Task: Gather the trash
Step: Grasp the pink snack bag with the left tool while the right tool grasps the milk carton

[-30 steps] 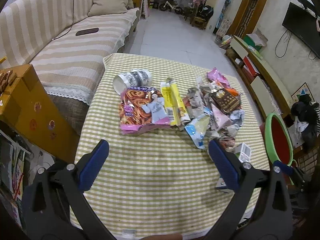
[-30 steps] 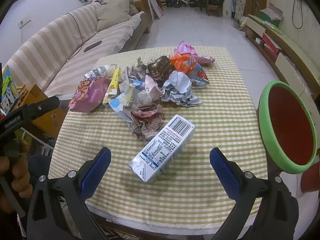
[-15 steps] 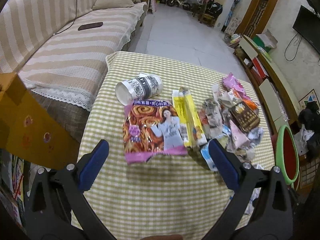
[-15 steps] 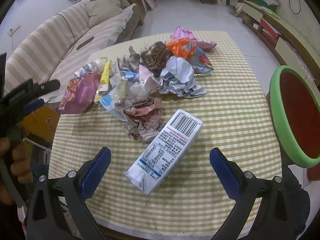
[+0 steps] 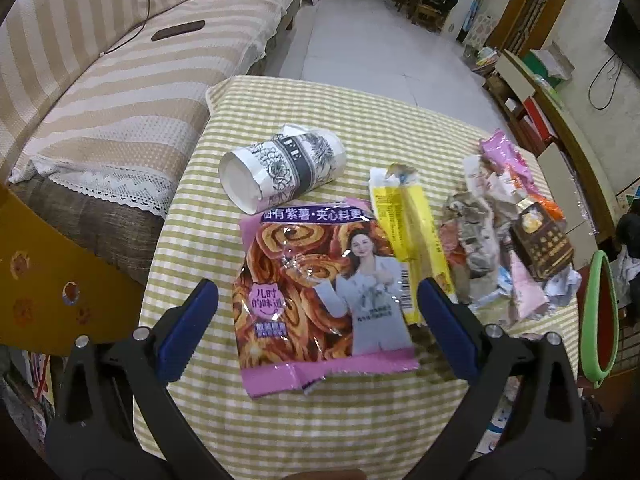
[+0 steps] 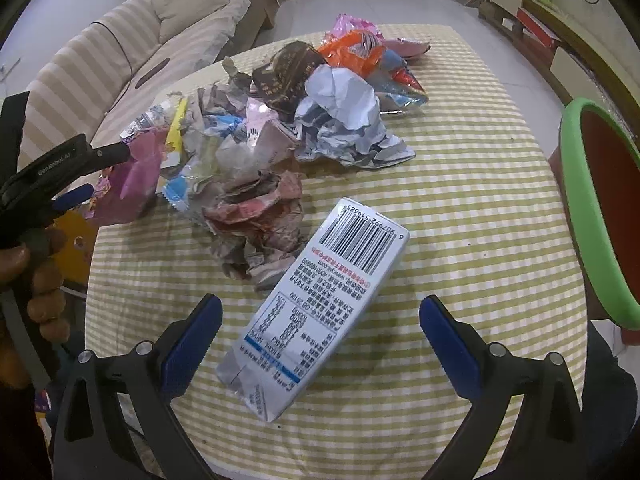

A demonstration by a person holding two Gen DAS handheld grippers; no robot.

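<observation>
A pink snack bag [image 5: 316, 300] lies flat on the checked tablecloth [image 5: 360, 432], and my left gripper [image 5: 318, 320] stands open with a blue finger on either side of it. Behind the bag lie a tipped paper cup [image 5: 280, 168] and a yellow wrapper [image 5: 408, 236]. A heap of crumpled wrappers [image 6: 280, 128] fills the table's middle. A white milk carton [image 6: 316, 304] lies near the front edge, between the fingers of my open right gripper [image 6: 320, 332]. A green-rimmed red bin [image 6: 600, 208] stands at the right.
A striped sofa [image 5: 100, 72] with a cushion runs along the table's left side. An orange box [image 5: 44, 280] stands at the near left corner. A low shelf unit [image 5: 552, 92] lines the right wall. A hand [image 6: 32, 272] holds the left gripper at the right wrist view's left edge.
My left gripper has moved forward and left over the table until the pink snack bag lies between its fingers. My right gripper has closed in on the milk carton. Both stay open.
</observation>
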